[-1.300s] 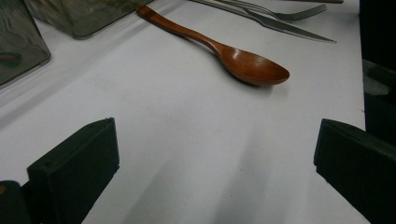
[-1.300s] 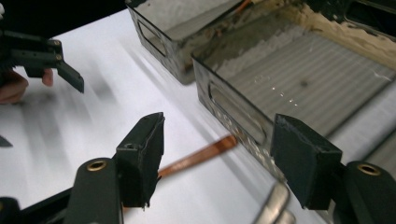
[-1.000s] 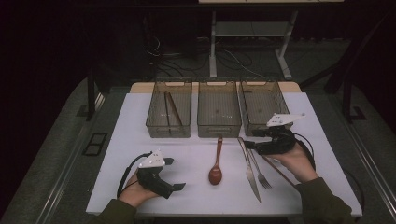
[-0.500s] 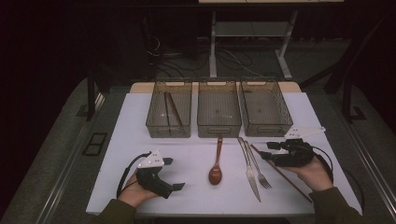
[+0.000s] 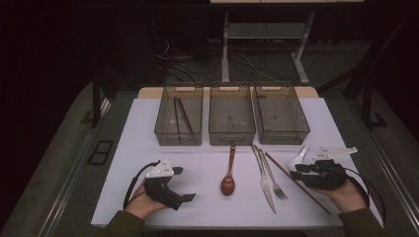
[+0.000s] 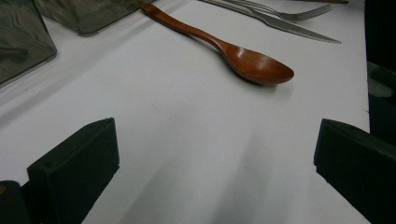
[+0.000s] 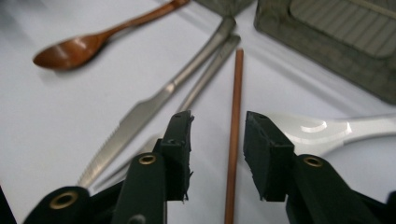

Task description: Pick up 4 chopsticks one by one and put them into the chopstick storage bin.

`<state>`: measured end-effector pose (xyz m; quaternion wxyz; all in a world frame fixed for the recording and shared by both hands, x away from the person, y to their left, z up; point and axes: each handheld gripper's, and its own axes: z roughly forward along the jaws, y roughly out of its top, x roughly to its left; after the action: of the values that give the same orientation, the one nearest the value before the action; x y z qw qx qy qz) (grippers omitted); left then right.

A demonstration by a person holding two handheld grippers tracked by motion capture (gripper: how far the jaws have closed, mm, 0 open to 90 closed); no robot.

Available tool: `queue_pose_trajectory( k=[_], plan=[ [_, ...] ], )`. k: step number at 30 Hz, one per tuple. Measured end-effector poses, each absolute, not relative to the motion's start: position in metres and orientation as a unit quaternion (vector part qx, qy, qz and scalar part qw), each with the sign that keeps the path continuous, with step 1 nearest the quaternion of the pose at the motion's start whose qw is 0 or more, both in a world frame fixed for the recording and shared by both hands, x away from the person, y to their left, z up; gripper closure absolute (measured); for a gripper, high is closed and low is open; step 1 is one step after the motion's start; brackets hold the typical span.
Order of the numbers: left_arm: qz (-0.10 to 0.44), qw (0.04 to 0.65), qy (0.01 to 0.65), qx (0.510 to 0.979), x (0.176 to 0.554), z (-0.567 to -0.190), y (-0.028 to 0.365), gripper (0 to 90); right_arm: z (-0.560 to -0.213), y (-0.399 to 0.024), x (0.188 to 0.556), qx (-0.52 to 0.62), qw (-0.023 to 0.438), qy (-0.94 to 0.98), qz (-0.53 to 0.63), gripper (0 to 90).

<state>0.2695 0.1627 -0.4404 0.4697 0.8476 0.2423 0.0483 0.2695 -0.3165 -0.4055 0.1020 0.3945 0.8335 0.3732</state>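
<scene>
White sheeting is covering the surface (image 5: 207, 163), with dark floor and cables lying behind it at the top of the high view. At the lower right of that frame, the right claw (image 5: 295, 174) is lying low over the sheet, and its jaws have just been closing. In the right gripper view they are standing either side of a brown chopstick (image 7: 233, 140), which is running up the middle of the frame between them; the pads are not pressing on it, so the claw is released. Just right of the chopstick a white ceramic spoon (image 7: 327, 128) is lying, and to its left a knife (image 7: 154, 112) and a fork (image 7: 205, 77) are lying side by side. Farther out, at the upper left of that view, a wooden spoon (image 7: 74, 49) is resting bowl-up.

At the lower left of the high view, the left claw (image 5: 184, 183) is resting on the sheet in a hand, with its jaws standing wide apart and nothing between them. Beyond them, in the left gripper view, the wooden spoon is lying well apart.

Along the far edge, three clear bins (image 5: 232, 118) are standing in a row, and the left one is holding two chopsticks (image 5: 180, 114).
</scene>
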Motion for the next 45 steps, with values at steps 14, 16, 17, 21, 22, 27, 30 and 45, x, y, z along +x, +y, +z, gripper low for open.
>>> queue_pose_trajectory(
  k=[14,16,17,21,22,27,30,45],
  plan=[
    [0.05,0.464,0.241,0.851,0.269,-0.441,0.162,0.0,-0.431,-0.32,0.268,0.408,0.095,0.849,0.322,74.6],
    [0.049,0.465,0.242,0.85,0.27,-0.441,0.162,0.0,-0.432,-0.32,0.267,0.407,0.094,0.852,0.315,75.6],
    [0.049,0.464,0.242,0.851,0.27,-0.441,0.162,0.0,-0.433,-0.319,0.268,0.406,0.094,0.854,0.313,76.3],
    [0.049,0.462,0.239,0.852,0.269,-0.441,0.161,0.0,-0.436,-0.319,0.269,0.404,0.097,0.858,0.301,78.5],
    [0.049,0.462,0.238,0.853,0.27,-0.441,0.161,0.0,-0.437,-0.319,0.269,0.404,0.096,0.859,0.3,79.1],
    [0.048,0.461,0.239,0.853,0.27,-0.442,0.161,0.0,-0.44,-0.319,0.271,0.401,0.097,0.862,0.295,82.0],
    [0.049,0.461,0.239,0.853,0.269,-0.442,0.161,0.0,-0.44,-0.319,0.27,0.403,0.097,0.861,0.295,83.9],
    [0.049,0.46,0.239,0.854,0.27,-0.442,0.161,0.0,-0.44,-0.322,0.272,0.417,0.084,0.853,0.301,85.1]
  ],
)
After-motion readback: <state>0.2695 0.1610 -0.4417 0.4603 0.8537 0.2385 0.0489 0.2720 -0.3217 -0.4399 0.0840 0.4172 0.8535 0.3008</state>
